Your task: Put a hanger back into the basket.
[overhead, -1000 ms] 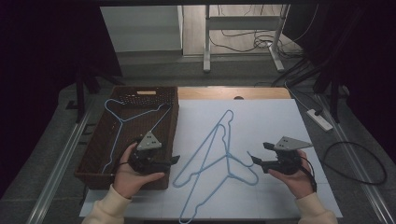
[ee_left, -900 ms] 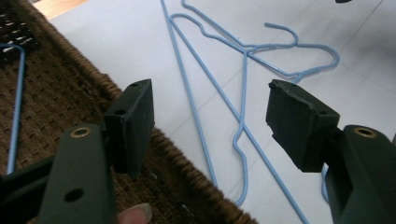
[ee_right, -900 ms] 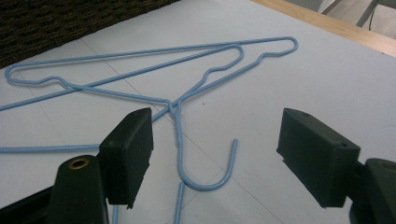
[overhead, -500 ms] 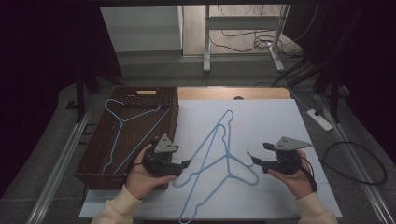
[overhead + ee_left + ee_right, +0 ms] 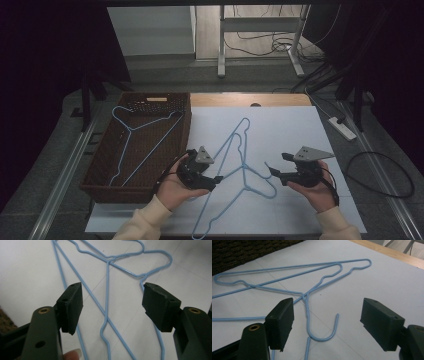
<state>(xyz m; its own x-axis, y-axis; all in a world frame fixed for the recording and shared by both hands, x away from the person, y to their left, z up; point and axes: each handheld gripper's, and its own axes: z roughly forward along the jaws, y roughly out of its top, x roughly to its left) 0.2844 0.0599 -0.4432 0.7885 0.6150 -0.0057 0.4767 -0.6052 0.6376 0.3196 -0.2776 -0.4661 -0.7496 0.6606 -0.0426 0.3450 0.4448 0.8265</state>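
Two light-blue wire hangers (image 5: 241, 161) lie crossed over each other on the white sheet (image 5: 290, 130). A third blue hanger (image 5: 131, 131) rests inside the brown woven basket (image 5: 120, 192) at the left. My left gripper (image 5: 217, 179) hovers at the left side of the crossed hangers, jaws pointing right and open. In the left gripper view its jaws (image 5: 112, 300) straddle the hanger wires (image 5: 107, 290) without touching them. My right gripper (image 5: 270, 171) is open too and points left at the hangers. One hanger's hook (image 5: 322, 338) lies just beyond its jaws (image 5: 327, 317).
The basket stands against the sheet's left edge. A bare wooden strip (image 5: 280, 99) runs along the table's far side. Cables and a power strip (image 5: 341, 127) lie on the floor to the right. White sheet surrounds the hangers on the right and near sides.
My left hand has moved right, from over the basket's near right corner onto the sheet beside the crossed hangers. The right hand has stayed put. Both pairs of jaws are as wide as before.
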